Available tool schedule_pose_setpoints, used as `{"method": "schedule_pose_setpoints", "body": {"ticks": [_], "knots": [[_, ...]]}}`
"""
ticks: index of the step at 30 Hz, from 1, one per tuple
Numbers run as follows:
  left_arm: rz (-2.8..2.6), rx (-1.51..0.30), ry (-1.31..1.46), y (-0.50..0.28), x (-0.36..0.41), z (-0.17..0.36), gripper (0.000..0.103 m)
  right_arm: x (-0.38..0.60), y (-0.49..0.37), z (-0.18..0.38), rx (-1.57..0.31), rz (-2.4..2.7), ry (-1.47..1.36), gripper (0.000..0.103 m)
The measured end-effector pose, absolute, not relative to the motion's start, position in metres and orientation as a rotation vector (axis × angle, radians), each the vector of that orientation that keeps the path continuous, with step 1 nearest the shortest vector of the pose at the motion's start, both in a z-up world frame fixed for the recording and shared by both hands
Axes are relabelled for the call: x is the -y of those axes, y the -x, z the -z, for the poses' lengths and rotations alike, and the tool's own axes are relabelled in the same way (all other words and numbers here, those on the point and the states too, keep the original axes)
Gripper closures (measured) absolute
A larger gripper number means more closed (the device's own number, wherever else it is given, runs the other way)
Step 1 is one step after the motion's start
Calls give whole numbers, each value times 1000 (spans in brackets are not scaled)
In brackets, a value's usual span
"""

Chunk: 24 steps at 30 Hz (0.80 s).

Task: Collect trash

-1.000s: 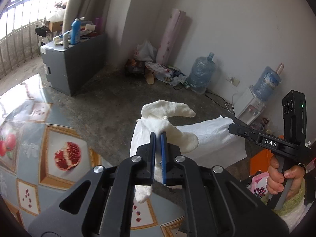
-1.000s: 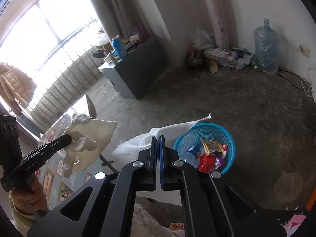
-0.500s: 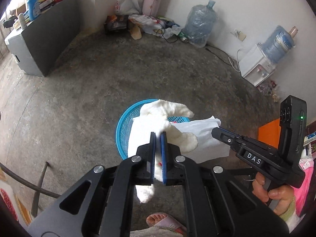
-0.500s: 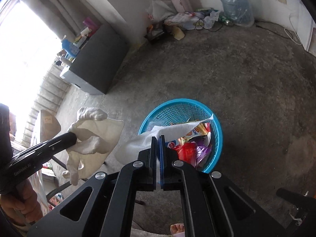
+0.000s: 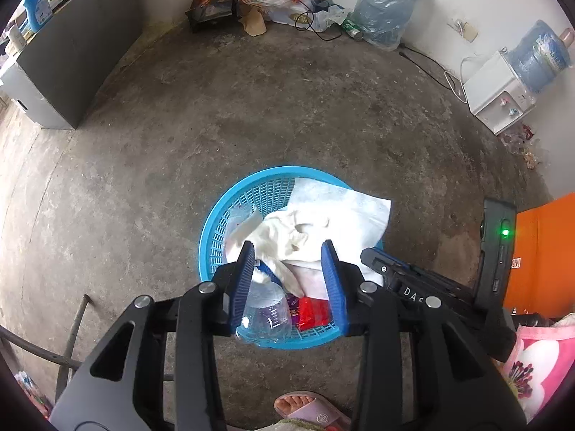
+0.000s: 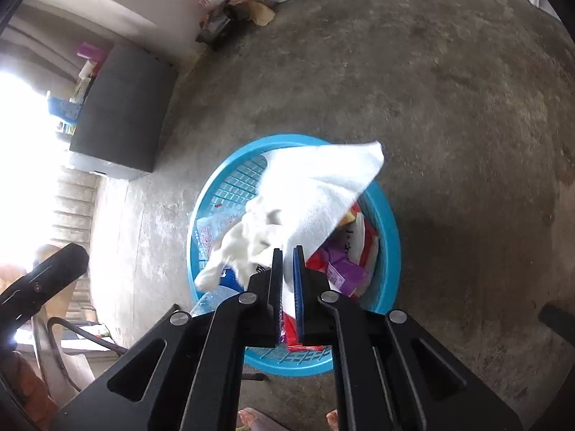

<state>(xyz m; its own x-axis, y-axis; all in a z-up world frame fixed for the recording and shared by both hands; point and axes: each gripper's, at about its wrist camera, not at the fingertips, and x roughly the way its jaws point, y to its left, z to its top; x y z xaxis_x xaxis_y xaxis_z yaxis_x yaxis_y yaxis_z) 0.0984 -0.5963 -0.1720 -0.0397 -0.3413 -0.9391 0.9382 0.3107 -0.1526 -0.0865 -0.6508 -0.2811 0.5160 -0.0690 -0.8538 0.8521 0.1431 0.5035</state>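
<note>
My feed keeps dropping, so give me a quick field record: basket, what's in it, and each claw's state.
basket: blue basket on the concrete floor, below both claws
contents: plastic bottle, red wrapper, purple packet
crumpled tissue: lying in the basket, free
left claw: open, jaws just opened, nothing pinched
paper sheet: draped over the rim
right claw: shut on the paper sheet
</note>
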Motion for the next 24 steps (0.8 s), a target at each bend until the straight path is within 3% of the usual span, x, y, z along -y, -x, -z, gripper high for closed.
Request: {"method": "schedule_pose_setpoints", "body": {"ticks": [3, 10, 16, 18, 20, 22, 24], "knots": [[1188, -1143, -657, -96, 591, 161, 67, 644, 103, 275, -734, 792, -1277, 83], [1242, -1047, -539, -93, 549, 92, 67, 626, 145, 234, -618, 824, -1266, 82], [1235, -879, -413, -86, 467, 13, 64, 588, 141, 154, -617, 766, -1064, 82], [1197, -809, -380, -81, 425, -11, 50, 566, 128, 120, -633, 723, -943, 82], [1148, -750, -361, -71, 386, -31, 39, 537, 116, 85, -640, 673, -825, 75], [1075, -703, -332, -64, 342, -47, 29, 506, 107, 53, -633, 632, -711, 52], [991, -677, -287, -59, 301, -58, 17, 471, 99, 23, -610, 577, -598, 42]]}}
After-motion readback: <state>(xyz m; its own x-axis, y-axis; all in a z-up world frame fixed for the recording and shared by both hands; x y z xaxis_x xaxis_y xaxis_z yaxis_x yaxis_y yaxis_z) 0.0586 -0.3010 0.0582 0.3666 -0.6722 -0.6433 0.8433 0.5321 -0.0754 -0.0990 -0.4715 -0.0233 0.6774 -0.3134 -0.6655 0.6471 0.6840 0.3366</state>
